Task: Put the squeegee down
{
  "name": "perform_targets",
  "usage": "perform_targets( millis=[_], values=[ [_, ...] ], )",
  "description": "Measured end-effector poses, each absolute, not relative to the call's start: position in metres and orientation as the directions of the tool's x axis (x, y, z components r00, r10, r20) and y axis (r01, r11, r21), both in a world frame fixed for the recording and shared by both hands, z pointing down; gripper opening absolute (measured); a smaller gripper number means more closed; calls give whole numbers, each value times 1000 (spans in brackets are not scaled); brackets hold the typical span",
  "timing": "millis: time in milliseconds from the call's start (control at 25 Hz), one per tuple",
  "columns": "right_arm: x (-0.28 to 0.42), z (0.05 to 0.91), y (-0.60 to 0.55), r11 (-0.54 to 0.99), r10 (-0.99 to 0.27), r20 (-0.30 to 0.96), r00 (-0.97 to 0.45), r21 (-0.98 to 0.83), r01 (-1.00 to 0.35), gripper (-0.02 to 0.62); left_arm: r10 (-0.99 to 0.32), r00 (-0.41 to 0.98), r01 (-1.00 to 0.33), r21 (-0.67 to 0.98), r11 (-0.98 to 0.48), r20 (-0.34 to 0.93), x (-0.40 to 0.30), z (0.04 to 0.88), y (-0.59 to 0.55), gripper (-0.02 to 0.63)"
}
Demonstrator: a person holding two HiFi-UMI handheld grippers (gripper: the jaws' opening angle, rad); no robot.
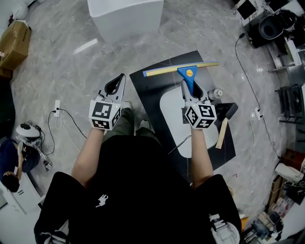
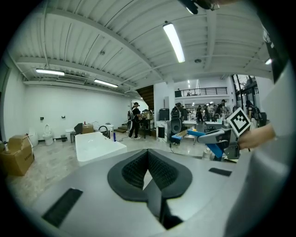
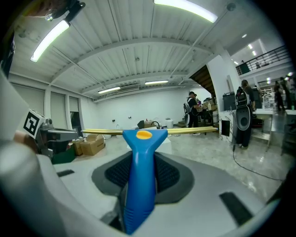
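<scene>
While clamping squeegee, right fingers partly spread

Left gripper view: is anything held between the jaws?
No, the left gripper has its jaws together, pad against pad, with nothing between them.

Both forearms are extended; the left gripper is closed empty, the right gripper clamped on the squeegee.

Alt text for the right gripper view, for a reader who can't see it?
The right tongs are shut on the handle of a blue squeegee, its yellow blade bar lying crosswise past the tips. Beyond, under ceiling strip lights, cardboard boxes sit at left and people stand at right.
</scene>
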State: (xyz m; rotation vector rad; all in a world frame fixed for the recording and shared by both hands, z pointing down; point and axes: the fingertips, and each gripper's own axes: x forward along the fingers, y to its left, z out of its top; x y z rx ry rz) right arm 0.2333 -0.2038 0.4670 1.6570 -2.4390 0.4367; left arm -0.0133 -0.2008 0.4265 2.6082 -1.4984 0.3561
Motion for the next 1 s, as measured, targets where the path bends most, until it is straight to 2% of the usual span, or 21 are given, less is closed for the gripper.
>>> perform_targets(
  millis=[520,1000],
  values=[
    [203,535,-251,442,-807,417,-418,-42,-896,132,-788,498,-848,12,-531,362,-13,489,-246,3],
    [199,606,-281,454,-739,537,-406,-47,-890,132,-752,500,-838,21,-545,430,-12,523,-280,3]
  ],
)
